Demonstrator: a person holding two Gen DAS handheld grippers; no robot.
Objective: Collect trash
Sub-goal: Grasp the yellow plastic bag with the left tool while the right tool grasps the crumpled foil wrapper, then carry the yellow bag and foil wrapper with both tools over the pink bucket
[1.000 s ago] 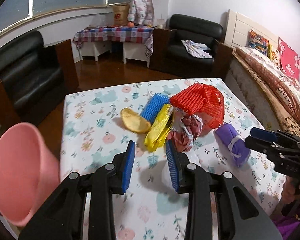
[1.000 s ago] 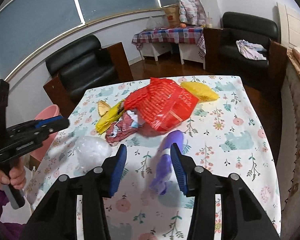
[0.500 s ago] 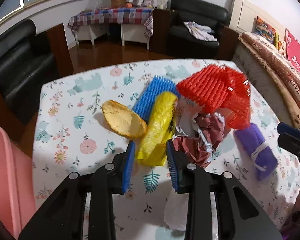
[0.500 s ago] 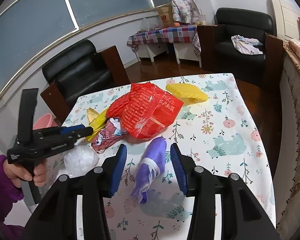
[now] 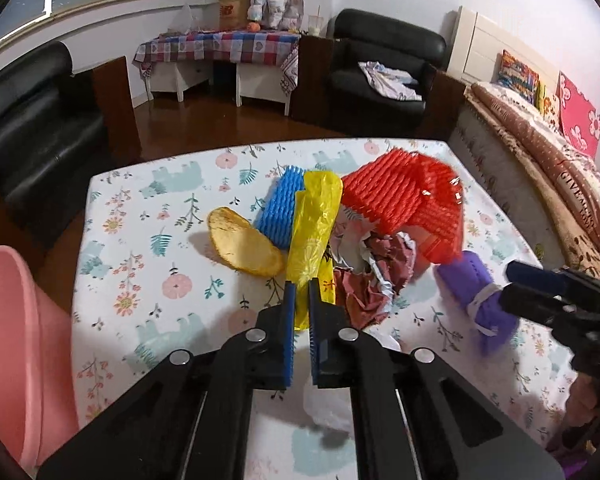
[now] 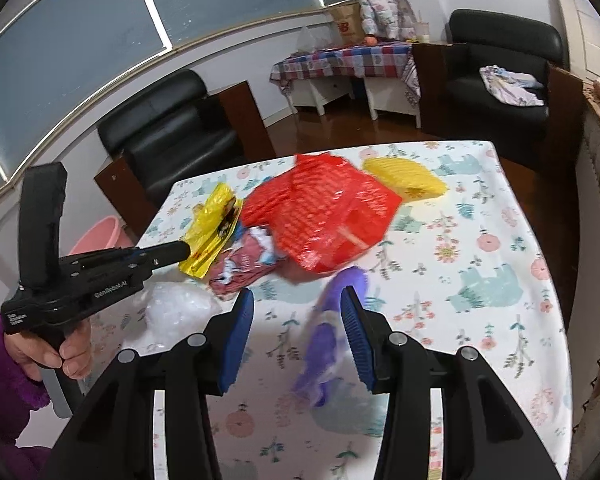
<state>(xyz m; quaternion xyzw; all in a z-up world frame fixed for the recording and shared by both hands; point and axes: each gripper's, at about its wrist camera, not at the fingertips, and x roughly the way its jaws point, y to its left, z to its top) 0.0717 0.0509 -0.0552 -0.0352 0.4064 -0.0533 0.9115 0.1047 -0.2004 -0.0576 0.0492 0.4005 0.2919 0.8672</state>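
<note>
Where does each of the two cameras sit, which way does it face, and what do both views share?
Left wrist: sits on the left tongs, looks forward along the two fingers over the table; the tongs pinch the yellow wrapper, and the right tongs enter from the right.
Right wrist: sits on the right tongs, looks across the table; the tongs are open around the purple bag; the left hand in a purple sleeve holds the left tongs.
Shared: yellow wrapper, purple bag, red net bag, pink bin.
</note>
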